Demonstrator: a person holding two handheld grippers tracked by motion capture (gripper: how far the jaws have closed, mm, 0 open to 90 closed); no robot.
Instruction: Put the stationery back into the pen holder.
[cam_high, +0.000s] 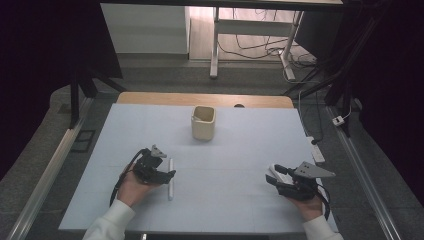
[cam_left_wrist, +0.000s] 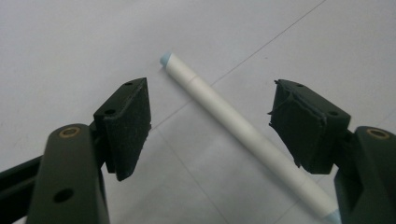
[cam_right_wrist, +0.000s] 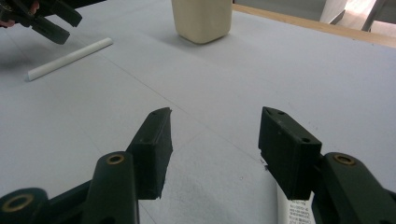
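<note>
At the near edge of the pale blue table (cam_high: 240, 150), a person's left gripper (cam_high: 167, 173) hangs over a white marker-like stick (cam_high: 171, 177), jaws spread wide to either side of it and pressing nothing; the stick lies flat on the sheet. At near right, the right gripper (cam_high: 277, 176) rests with jaws apart and empty, a second white stick (cam_right_wrist: 292, 207) lying just beside one jaw. Farther back, mid-table, a cream square cup (cam_high: 203, 122) stands upright, apparently empty. Neither stick has been lifted; judging by the layout, both grasps and any placing in the cup remain.
</note>
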